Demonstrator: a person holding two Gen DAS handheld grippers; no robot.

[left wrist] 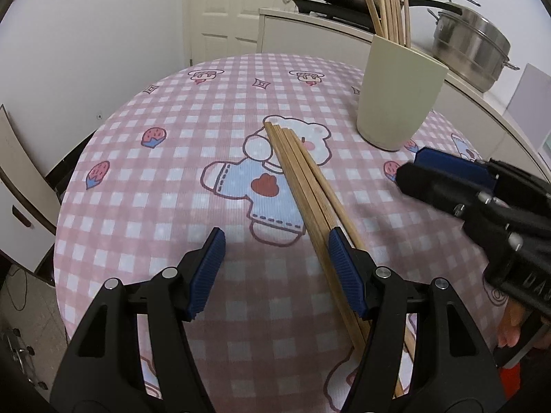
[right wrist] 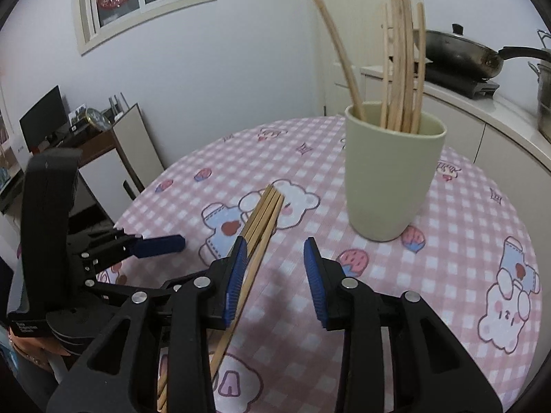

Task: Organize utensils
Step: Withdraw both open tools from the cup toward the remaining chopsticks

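A bundle of wooden chopsticks (left wrist: pixel 303 186) lay on the counter (left wrist: pixel 165 158), which was covered in pink checked cloth. At least four sticks could be counted at the far ends; the exact number could not be told. Their long axis ran from the lower right of the left wrist frame up toward its centre, ends resting on a printed bear. One pale green cup (right wrist: pixel 392 172) stood upright in the upper right, holding about six more chopsticks (right wrist: pixel 401 65). The left tongs (left wrist: pixel 275 268) stood wide and empty, their right pad over the bundle. The right tongs (right wrist: pixel 275 278) were parted more narrowly, empty, the bundle beside their left pad. A pan (right wrist: pixel 458 55) and steel pot (left wrist: pixel 471 44) sat behind.
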